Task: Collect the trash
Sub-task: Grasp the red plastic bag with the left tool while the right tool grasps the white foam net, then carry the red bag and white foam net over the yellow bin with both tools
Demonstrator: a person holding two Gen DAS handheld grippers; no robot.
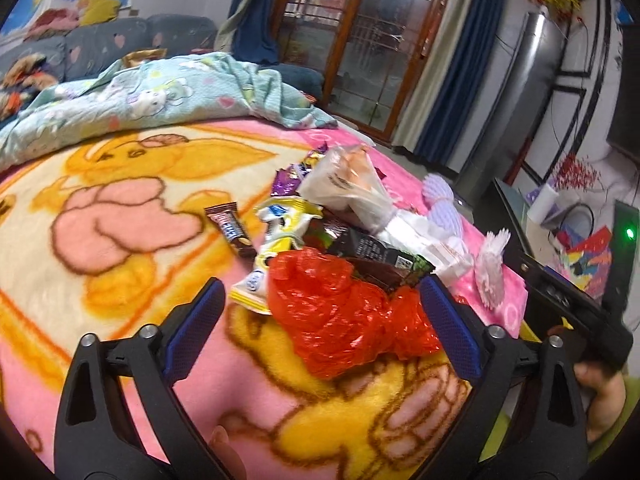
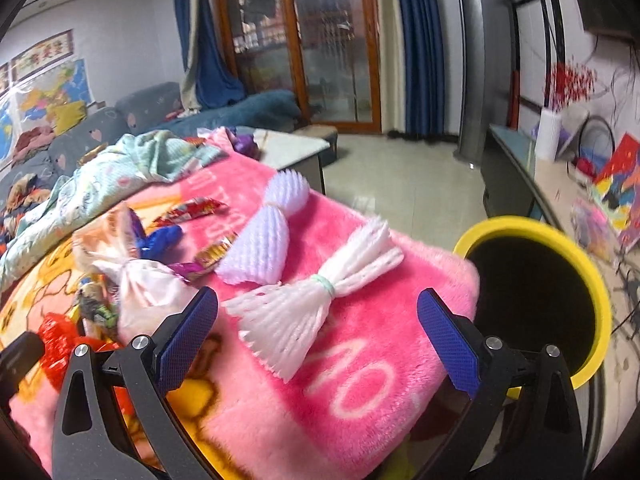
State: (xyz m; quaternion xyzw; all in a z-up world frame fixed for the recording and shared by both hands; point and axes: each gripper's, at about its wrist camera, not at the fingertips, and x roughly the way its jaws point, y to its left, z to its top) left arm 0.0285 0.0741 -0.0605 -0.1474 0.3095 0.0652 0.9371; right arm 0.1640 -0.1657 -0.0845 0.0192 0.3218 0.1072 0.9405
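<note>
Left gripper (image 1: pixel 320 312) spread, straddling red plastic bag (image 1: pixel 340 320); wrappers (image 1: pixel 288 228) crowding behind; right gripper (image 2: pixel 318 320) spread over white foam net (image 2: pixel 312 300); yellow-rimmed bin (image 2: pixel 560 240) sitting beside pink blanket (image 2: pixel 360 400).

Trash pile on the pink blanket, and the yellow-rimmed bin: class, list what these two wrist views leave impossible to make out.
- Yellow-rimmed bin, right wrist view: its inside is black, so contents cannot be told; its lower part is cut off by the right gripper.
- Red plastic bag, left wrist view: whatever lies beneath it is covered.
- Dark wrapper: its print is too small to read.
- Left gripper: the other device's body hides the blanket edge.
</note>
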